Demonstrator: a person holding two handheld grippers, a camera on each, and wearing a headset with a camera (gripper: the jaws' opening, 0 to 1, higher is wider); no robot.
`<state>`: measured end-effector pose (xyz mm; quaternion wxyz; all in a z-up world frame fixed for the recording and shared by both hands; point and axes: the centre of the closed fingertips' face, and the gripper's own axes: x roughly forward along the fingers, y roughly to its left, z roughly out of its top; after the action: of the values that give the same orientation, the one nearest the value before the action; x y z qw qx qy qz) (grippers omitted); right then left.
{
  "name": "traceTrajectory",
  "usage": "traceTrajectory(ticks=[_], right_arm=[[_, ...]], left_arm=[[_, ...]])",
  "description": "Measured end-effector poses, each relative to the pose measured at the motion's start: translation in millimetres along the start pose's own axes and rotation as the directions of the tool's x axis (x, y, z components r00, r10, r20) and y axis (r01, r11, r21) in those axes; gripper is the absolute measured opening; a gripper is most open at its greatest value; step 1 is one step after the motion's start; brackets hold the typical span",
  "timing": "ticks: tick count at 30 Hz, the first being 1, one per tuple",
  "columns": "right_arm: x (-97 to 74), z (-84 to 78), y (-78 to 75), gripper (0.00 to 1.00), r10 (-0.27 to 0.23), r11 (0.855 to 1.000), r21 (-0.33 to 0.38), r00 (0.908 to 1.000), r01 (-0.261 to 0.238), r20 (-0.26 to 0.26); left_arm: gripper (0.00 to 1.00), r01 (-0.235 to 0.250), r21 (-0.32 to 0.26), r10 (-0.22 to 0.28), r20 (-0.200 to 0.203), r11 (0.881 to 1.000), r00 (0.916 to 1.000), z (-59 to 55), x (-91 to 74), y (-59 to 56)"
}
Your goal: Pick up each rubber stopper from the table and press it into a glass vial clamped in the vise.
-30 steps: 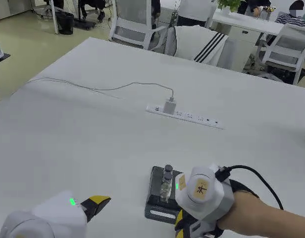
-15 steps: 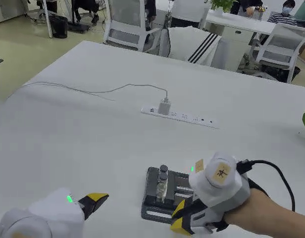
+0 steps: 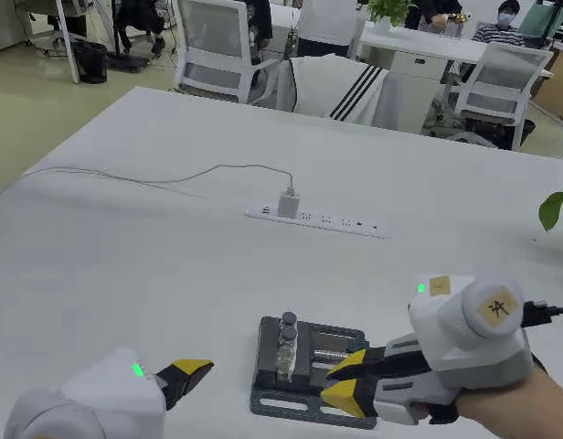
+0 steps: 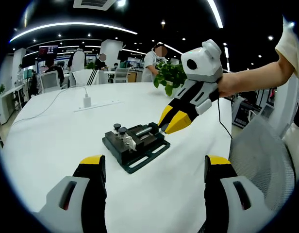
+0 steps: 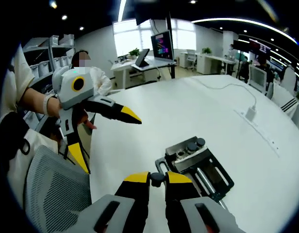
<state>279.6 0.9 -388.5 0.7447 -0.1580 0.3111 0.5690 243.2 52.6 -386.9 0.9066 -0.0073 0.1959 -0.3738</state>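
Observation:
A black vise point(image 3: 304, 402) sits near the table's front edge and clamps a row of glass vials point(image 3: 283, 352). Two of them carry dark grey stoppers point(image 3: 288, 322). In the right gripper view the vise point(image 5: 207, 172) lies just ahead of my right gripper point(image 5: 157, 178), which is shut on a small dark rubber stopper point(image 5: 157, 177). In the head view the right gripper point(image 3: 334, 380) lies level at the vise's right side, tips pointing left at it. My left gripper point(image 4: 154, 165) is open and holds nothing. It hovers to the left of the vise point(image 4: 135, 143), low in the head view point(image 3: 195, 369).
A white power strip point(image 3: 318, 219) with a plugged charger point(image 3: 288, 203) and a thin cable point(image 3: 126, 174) lies further back on the white table point(image 3: 126, 265). A plant leaf point(image 3: 557, 206) shows at the right edge. Office chairs point(image 3: 208, 46) stand beyond the far side.
The right gripper has swung from above the vise's front right corner out to its right side, and now lies level with its tips pointing at the vise. The left gripper has barely moved.

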Motion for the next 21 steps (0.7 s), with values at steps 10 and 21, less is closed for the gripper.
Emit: traceTrajectory(ticks=[10,21], right_arm=[[-28.3,50.4,6.3,0.07,-0.029,0.984,0.176,0.9469,-0.029,0.32],[-50.3,73.5,-0.8,0.07,-0.078,0.941,0.323,0.8588,-0.104,0.506]], left_arm=[[0.68,0.009,0.011,-0.01,0.057,1.0,0.9983,23.8,10.1,-6.3],[0.43,0.014,-0.012,-0.012,0.154,1.0,0.9879,63.6,21.3,-11.3]])
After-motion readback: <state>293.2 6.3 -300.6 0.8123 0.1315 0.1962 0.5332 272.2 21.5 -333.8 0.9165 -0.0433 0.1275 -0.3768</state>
